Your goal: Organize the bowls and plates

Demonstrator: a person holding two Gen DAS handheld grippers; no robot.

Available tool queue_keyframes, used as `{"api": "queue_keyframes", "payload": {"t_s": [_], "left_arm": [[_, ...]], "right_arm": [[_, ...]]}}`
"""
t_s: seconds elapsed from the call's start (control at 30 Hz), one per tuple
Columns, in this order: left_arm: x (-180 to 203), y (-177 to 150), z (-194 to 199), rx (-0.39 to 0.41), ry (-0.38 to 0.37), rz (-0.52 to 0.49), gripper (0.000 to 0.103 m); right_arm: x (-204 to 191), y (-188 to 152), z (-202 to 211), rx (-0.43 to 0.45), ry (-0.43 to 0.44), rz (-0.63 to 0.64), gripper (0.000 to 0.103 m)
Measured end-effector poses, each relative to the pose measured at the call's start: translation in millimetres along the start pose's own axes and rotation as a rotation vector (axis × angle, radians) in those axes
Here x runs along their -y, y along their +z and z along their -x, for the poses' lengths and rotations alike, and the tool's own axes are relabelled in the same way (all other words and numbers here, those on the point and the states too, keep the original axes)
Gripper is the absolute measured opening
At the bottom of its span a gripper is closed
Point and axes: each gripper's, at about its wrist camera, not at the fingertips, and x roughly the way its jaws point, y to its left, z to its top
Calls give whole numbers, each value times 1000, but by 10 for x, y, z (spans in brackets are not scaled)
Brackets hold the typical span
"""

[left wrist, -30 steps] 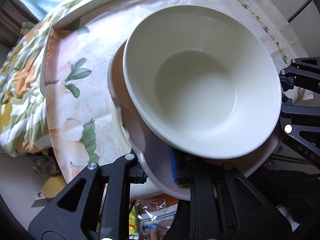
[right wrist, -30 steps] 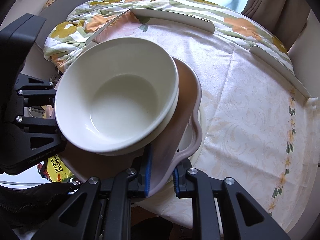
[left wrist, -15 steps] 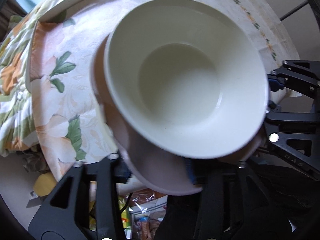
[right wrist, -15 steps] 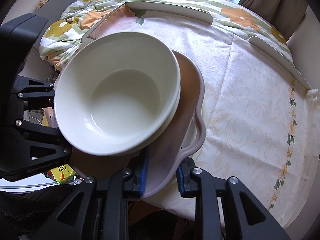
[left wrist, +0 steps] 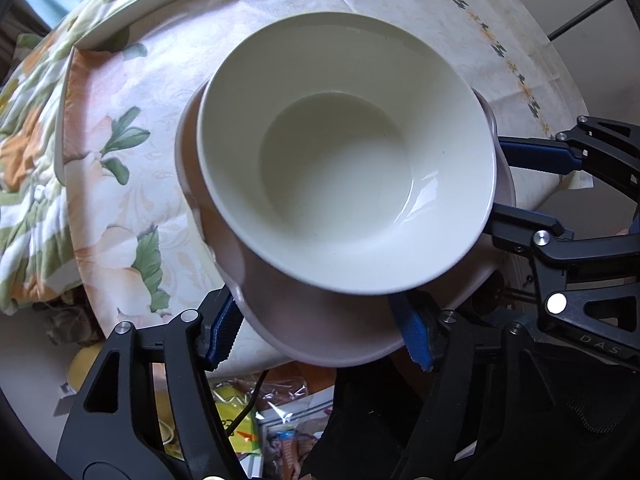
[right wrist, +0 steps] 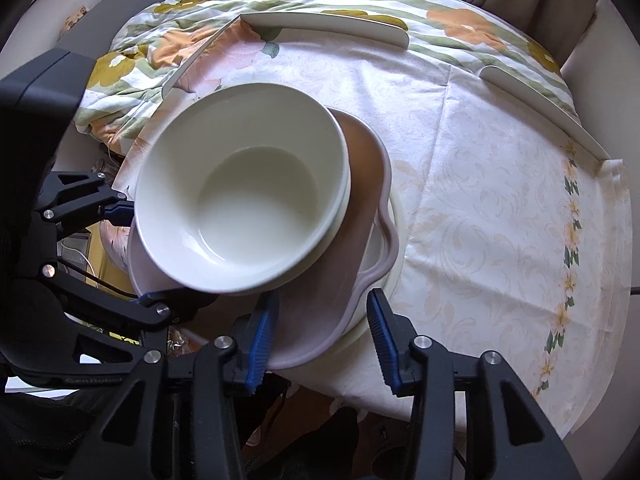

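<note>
A white bowl (left wrist: 344, 152) sits nested in a second white bowl (right wrist: 345, 216) on a pink-grey wavy-edged plate (left wrist: 320, 332). A white plate (right wrist: 394, 248) lies under that, near the table's front edge. My left gripper (left wrist: 320, 340) straddles the pink plate's rim; its jaws are opening and the blue pads (left wrist: 222, 336) stand off the rim. My right gripper (right wrist: 322, 340) straddles another part of the same rim, jaws also opening, pads (right wrist: 382, 340) clear of it. Each gripper shows in the other's view: right gripper (left wrist: 528, 188), left gripper (right wrist: 136, 258).
The round table (right wrist: 500, 220) wears a pale floral cloth, bare to the right of the stack. White curved guard strips (right wrist: 328, 28) line its far edge, with a flowered quilt (right wrist: 160, 28) behind. Snack packets and clutter (left wrist: 248, 412) lie below the front edge.
Both grippers were shut on the pink plate's rim and have opened, the left wider. The stack of dishes stays on the table in the same place.
</note>
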Motion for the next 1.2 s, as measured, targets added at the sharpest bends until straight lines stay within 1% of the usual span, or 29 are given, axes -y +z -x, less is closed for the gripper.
{"api": "queue_keyframes", "payload": {"t_s": [0.1, 0.23, 0.3, 0.37, 0.43, 0.5, 0.53, 0.67, 0.7, 0.73, 0.77, 0.8, 0.83, 0.87, 0.9, 0.93, 0.97, 1.0, 1.07, 1.13, 1.2], "left_arm": [[33, -33, 96, 14, 27, 0, 67], [73, -94, 241, 45, 59, 29, 69], [116, -155, 345, 65, 83, 47, 69], [162, -233, 473, 96, 109, 71, 69], [227, -339, 653, 144, 137, 112, 69], [326, -489, 925, 228, 153, 159, 69], [373, -578, 1089, 282, 160, 180, 69], [758, -993, 1838, 571, 236, 229, 69], [875, -1104, 2011, 644, 260, 235, 72], [981, -1194, 2154, 704, 277, 238, 81], [1101, -1302, 2306, 771, 296, 242, 86], [1182, -1376, 2430, 825, 310, 246, 97], [1252, -1448, 2545, 880, 322, 248, 103], [1334, -1542, 2646, 936, 334, 250, 103], [1404, -1615, 2730, 978, 348, 254, 103], [1455, -1662, 2787, 1003, 359, 259, 103], [1501, -1701, 2831, 1018, 368, 266, 103], [1531, -1721, 2853, 1027, 371, 272, 103], [1568, -1792, 2879, 1042, 364, 276, 103], [1610, -1845, 2883, 1051, 367, 280, 103], [1653, -1882, 2874, 1056, 374, 284, 103]], "right_arm": [[29, -49, 115, 26, 16, -22, 42], [36, -132, 279, 64, 30, -33, 42], [42, -189, 383, 92, 51, -39, 42], [59, -258, 513, 127, 56, -45, 42], [67, -351, 685, 171, 62, -53, 42], [78, -482, 969, 244, 54, -70, 42], [88, -538, 1099, 277, 46, -76, 42], [97, -905, 1849, 471, -20, -101, 42], [92, -1000, 2029, 522, -40, -109, 42], [85, -1113, 2214, 575, -59, -119, 42], [77, -1205, 2367, 618, -74, -126, 45], [70, -1265, 2482, 651, -88, -133, 49], [54, -1376, 2626, 697, -104, -142, 59], [44, -1435, 2717, 728, -114, -148, 72], [33, -1513, 2810, 761, -128, -159, 79], [27, -1564, 2869, 783, -142, -171, 88], [21, -1634, 2929, 809, -157, -185, 93], [23, -1676, 2974, 825, -169, -197, 95], [37, -1733, 3012, 840, -193, -209, 101], [63, -1785, 3011, 843, -212, -221, 101], [86, -1815, 2986, 844, -212, -235, 101]]}}
